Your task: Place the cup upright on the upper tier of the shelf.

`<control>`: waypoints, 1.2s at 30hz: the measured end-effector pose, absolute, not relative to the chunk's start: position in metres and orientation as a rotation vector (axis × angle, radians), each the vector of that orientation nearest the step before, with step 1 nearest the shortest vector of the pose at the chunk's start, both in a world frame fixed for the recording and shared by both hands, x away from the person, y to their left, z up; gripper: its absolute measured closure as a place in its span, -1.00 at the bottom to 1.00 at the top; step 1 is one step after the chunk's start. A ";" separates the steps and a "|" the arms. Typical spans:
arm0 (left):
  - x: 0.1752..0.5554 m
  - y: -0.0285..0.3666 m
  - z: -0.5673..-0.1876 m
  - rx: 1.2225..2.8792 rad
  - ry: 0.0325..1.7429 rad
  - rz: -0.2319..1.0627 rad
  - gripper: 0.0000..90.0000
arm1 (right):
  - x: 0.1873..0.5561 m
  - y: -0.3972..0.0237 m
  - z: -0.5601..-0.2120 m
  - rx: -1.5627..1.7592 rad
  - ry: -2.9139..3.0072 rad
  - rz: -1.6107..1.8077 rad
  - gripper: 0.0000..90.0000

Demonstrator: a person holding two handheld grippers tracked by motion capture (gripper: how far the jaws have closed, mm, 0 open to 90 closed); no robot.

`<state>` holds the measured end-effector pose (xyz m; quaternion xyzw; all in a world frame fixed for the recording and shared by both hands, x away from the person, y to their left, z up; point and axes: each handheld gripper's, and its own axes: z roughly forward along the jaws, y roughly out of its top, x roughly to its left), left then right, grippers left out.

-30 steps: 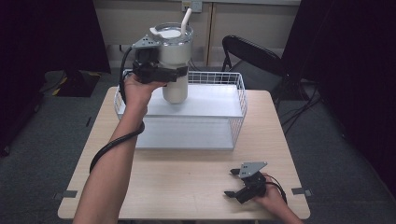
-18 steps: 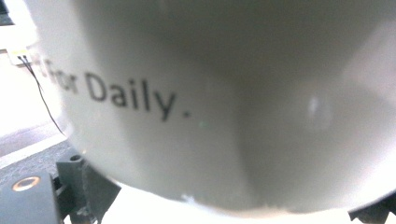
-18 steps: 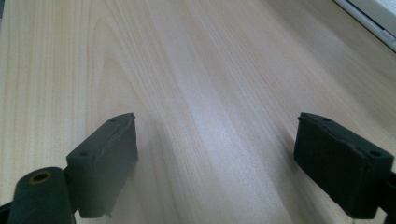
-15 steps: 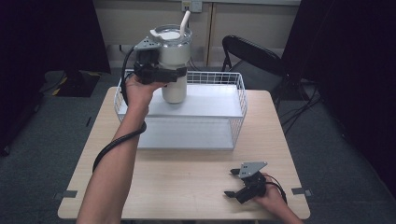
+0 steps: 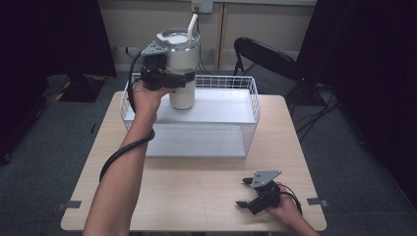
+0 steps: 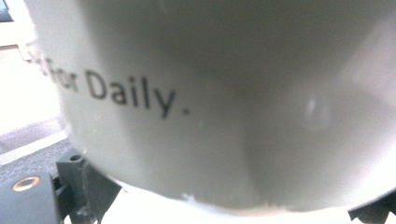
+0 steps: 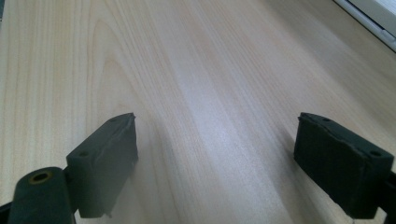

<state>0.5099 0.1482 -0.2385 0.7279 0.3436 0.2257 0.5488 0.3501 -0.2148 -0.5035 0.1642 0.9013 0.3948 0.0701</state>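
A white tumbler (image 5: 183,96) with a clear lid and a white straw (image 5: 192,22) is held upright over the back left of a white wire basket (image 5: 253,101). My left gripper (image 5: 179,78) is shut on its body from the left side. In the left gripper view the tumbler (image 6: 210,93) is pressed close, with the printed word "Daily." on it, and one finger (image 6: 79,186) shows below it. Whether its base touches the white floor of the basket, I cannot tell. My right gripper (image 5: 242,192) rests on the table (image 5: 196,196) at the front right, open (image 7: 217,158) with nothing between its fingers.
The basket takes up the back half of the wooden table (image 7: 187,70). A black folding chair (image 5: 265,56) stands behind the table's far right corner. Dark curtains hang at both sides.
The left gripper and the tumbler have sunk slightly toward the basket. The right gripper has not moved.
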 end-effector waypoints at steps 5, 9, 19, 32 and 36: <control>0.510 0.148 -0.240 1.725 0.814 0.541 -0.79 | 0.350 -0.215 -0.503 0.495 2.712 1.188 -0.71; 0.510 0.148 -0.242 1.728 0.819 0.546 -0.79 | 0.350 -0.215 -0.503 0.494 2.712 1.188 -0.71; 0.511 0.148 -0.246 1.735 0.825 0.552 -0.79 | 0.350 -0.215 -0.503 0.494 2.712 1.188 -0.71; 0.511 0.148 -0.248 1.738 0.813 0.565 -0.79 | 0.350 -0.215 -0.503 0.494 2.712 1.187 -0.71; 0.511 0.149 -0.248 1.733 0.809 0.564 -0.79 | 0.350 -0.215 -0.503 0.494 2.712 1.187 -0.71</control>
